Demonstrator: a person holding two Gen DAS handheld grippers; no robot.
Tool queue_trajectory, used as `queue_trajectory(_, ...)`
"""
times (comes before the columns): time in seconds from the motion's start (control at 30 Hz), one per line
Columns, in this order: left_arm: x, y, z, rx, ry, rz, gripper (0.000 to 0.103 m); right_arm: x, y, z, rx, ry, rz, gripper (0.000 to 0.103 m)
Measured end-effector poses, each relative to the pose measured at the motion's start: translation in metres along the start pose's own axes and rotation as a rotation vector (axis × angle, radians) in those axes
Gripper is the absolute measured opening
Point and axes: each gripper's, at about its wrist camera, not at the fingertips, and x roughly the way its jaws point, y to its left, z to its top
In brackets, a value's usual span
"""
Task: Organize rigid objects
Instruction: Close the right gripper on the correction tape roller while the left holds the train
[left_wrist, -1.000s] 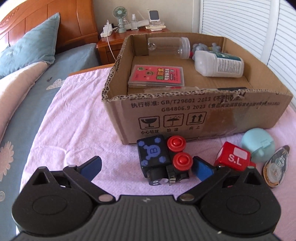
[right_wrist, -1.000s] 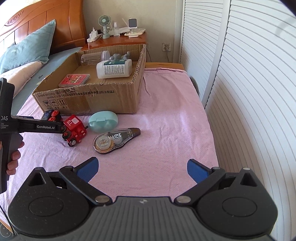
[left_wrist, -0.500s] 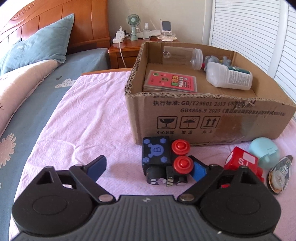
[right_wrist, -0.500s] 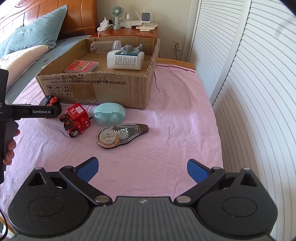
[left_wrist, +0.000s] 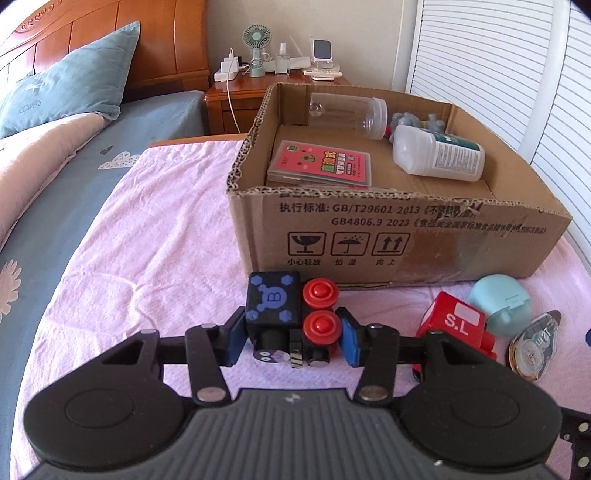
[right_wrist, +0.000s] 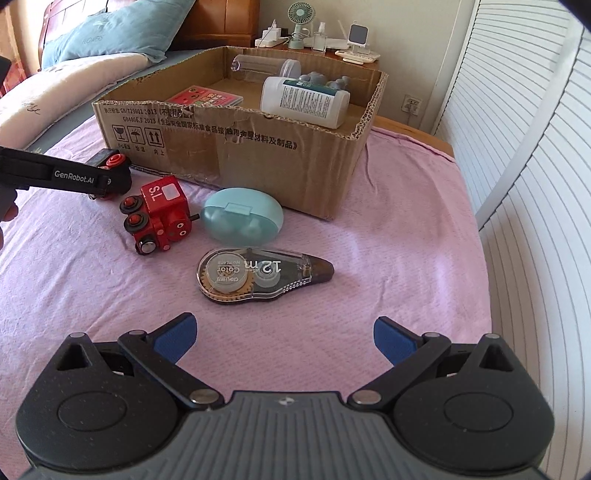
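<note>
Flanking toy train (left_wrist: 291, 321) (cardboard box (left_wrist: 369, 229) behind)

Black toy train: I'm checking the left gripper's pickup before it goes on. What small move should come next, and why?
Probably lift it straight up. The left gripper has its blue pads closed on both sides of the black toy train, which still sits on the pink sheet right against the cardboard box wall. It needs to rise above that wall before it can move in.
</note>
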Motion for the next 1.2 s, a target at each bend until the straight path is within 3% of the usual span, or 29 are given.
queue_trajectory(0.1,0.000,0.000,0.000,-0.003,-0.001,0.002,0.050,0.007,0.000,0.000,0.013,-0.016,0.045,0.103)
queue_trajectory(0.73,0.001,0.000,-0.001,-0.037,-0.009,0.018,0.051,0.026,-0.001,0.017,0.006,-0.096,0.044,0.103)
queue_trajectory(0.87,0.001,-0.002,0.001,-0.049,0.002,0.029,0.050,0.022,0.001,0.015,0.007,-0.117,0.042,0.093)
queue_trajectory(1.2,-0.005,0.004,0.004,-0.007,0.049,-0.011,0.050,0.016,0.002,0.014,-0.008,-0.097,0.026,0.093)
